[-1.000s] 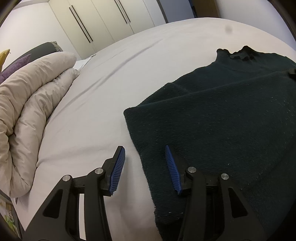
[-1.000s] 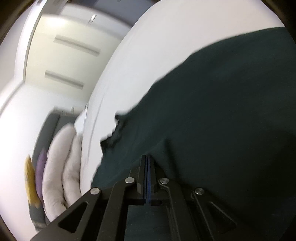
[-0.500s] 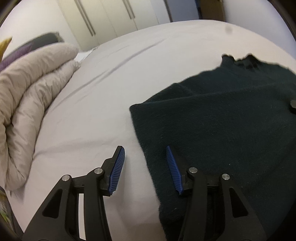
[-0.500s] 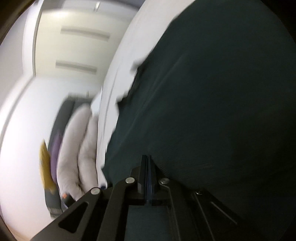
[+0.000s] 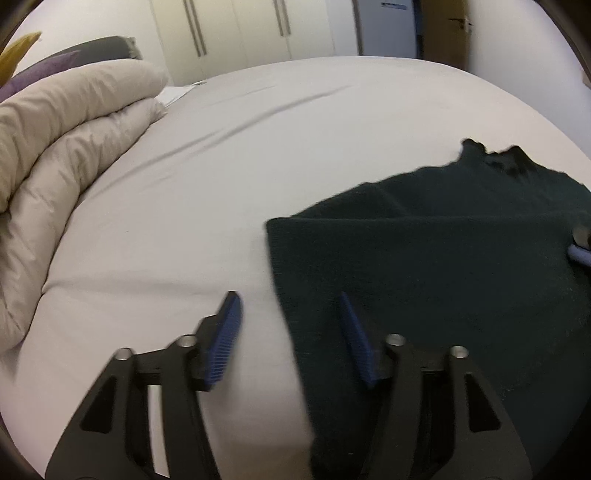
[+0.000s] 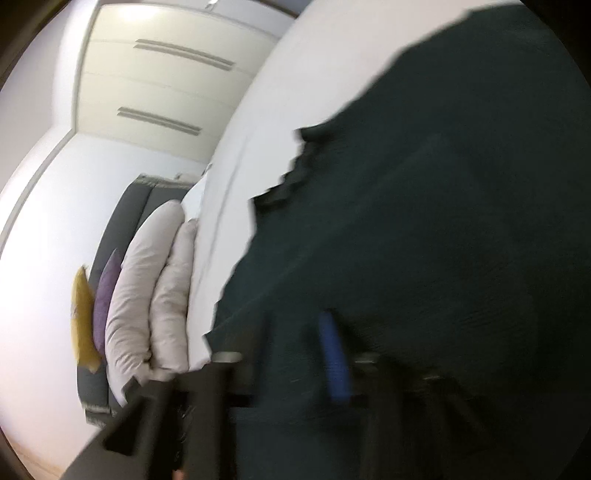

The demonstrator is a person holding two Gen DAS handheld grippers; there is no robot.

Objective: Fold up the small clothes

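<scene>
A dark green knit sweater [image 5: 443, 277] lies flat on the white bed sheet [image 5: 221, 184], its collar at the far right. My left gripper [image 5: 291, 332] hovers over the sweater's left edge, which runs under the gap between the blue pads [image 5: 225, 339]. Its jaws are opening and press on nothing. In the blurred right wrist view the sweater [image 6: 443, 221] fills most of the picture. My right gripper [image 6: 295, 354] sits low over it, jaws opening, one blue pad [image 6: 334, 358] showing, with dark fabric in the gap. A tip of the right gripper [image 5: 580, 251] shows at the left view's right edge.
A rolled beige duvet [image 5: 55, 166] lies along the left side of the bed, with purple and yellow cushions [image 6: 96, 306] and a dark headboard behind it. White wardrobe doors [image 5: 240, 33] stand beyond the bed. Bare sheet stretches left of the sweater.
The left gripper's jaws have spread wider and its view has rolled. The right gripper's jaws, shut before, now stand apart, and it has swept across the sweater.
</scene>
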